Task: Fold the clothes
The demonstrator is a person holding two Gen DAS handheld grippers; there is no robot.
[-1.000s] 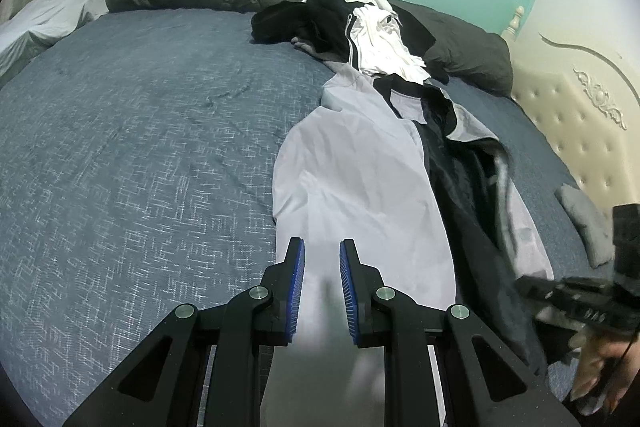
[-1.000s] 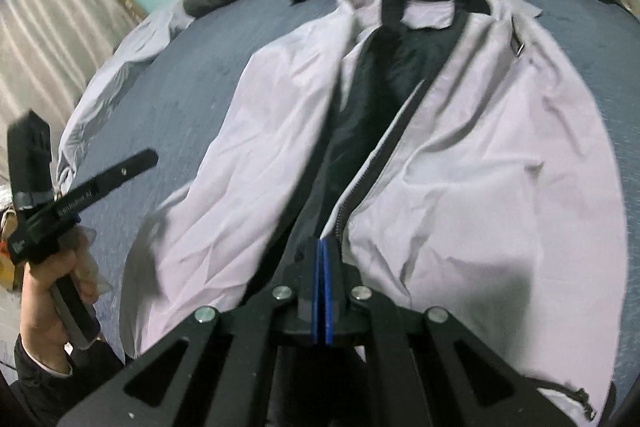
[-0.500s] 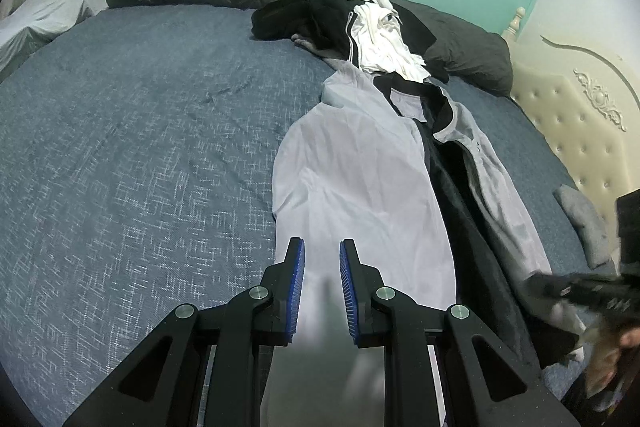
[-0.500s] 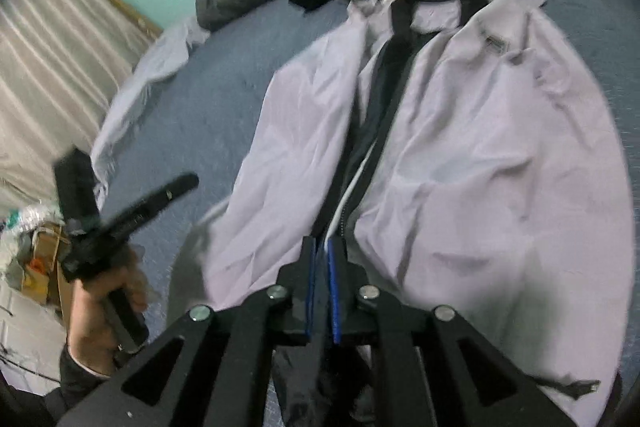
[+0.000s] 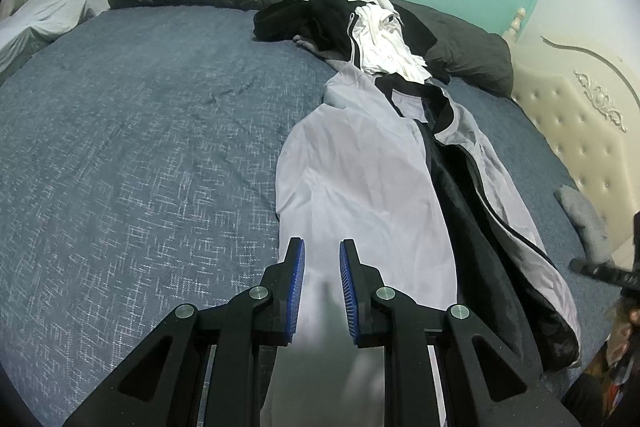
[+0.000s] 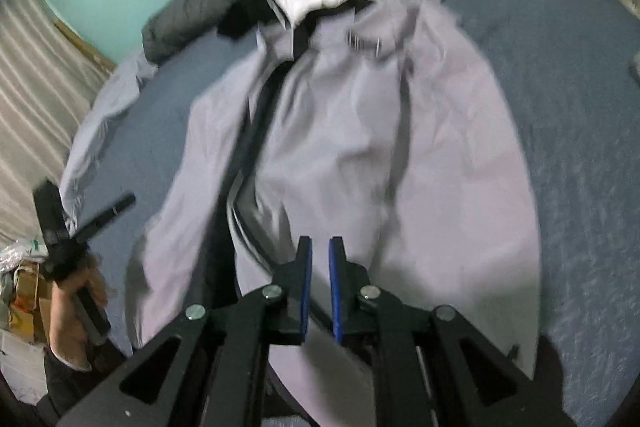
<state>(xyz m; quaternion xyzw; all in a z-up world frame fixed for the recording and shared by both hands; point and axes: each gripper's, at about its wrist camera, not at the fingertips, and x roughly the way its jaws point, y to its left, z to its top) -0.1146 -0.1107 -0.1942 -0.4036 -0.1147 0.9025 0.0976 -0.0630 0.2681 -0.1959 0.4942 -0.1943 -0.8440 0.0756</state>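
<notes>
So my left hand-held gripper (image 5: 322, 281) is parked at 6 o'clock in its view, pads a bit apart with pale jacket cloth running between them; can't tell if they actually pinch it. The light grey jacket (image 5: 360, 179) lies lengthwise on the blue bed (image 5: 140, 147), dark lining showing along the open zip, collar up at 12 o'clock against the pile of black and white clothes (image 5: 360, 27). Over at 3 o'clock, my right hand-held gripper (image 6: 320, 281) is released, pads slightly apart above the jacket's right panel, nothing between them. That view's blurry.
</notes>
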